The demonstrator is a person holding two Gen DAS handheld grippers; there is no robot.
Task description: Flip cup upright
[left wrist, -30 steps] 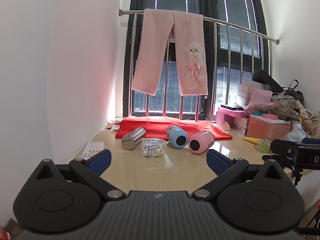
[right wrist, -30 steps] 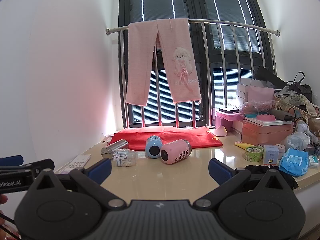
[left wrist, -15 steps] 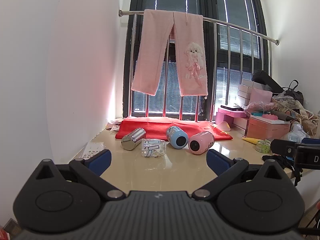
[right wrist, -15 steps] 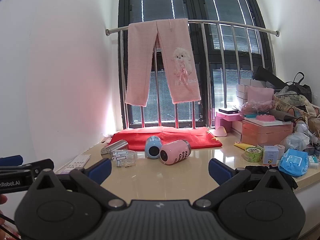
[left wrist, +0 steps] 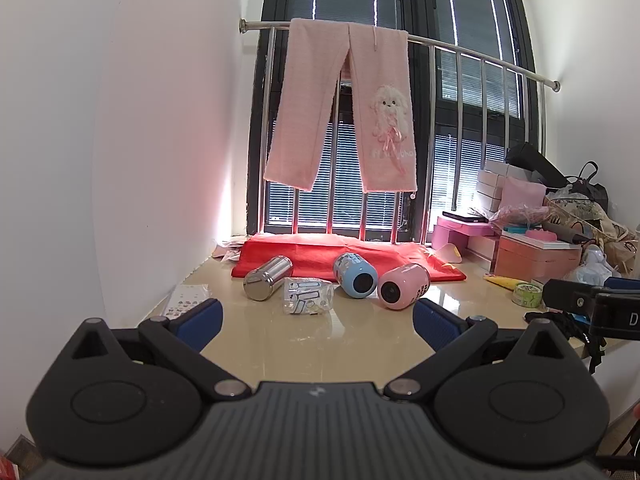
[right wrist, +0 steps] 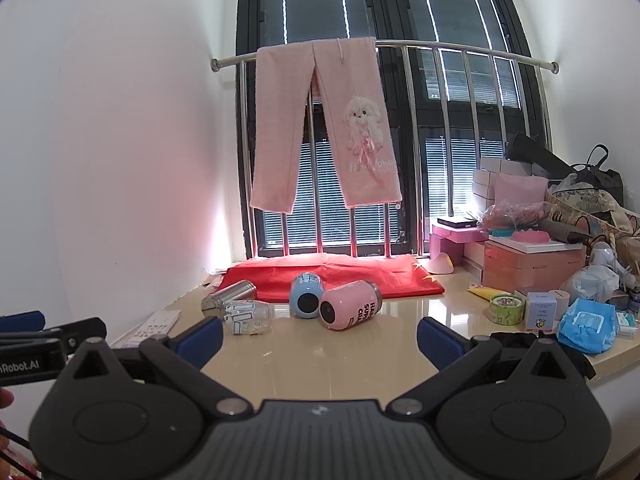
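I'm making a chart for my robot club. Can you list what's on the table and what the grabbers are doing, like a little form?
cups: steel cup, clear cup, blue cup, pink cup
cup state: all four lying on their sides
surface: table
behind cups: red cloth
left gripper: open, empty, short of the cups
right gripper: open, empty, short of the cups

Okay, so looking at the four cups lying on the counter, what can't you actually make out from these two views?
- Pink cup: right wrist view cuts its black lettering off round the curve.
- Blue cup: pink cup overlaps its right side; print too small.
- Clear printed glass: both views, rim end unclear through transparency.
- Steel tumbler: glass covers its near end in the right wrist view.
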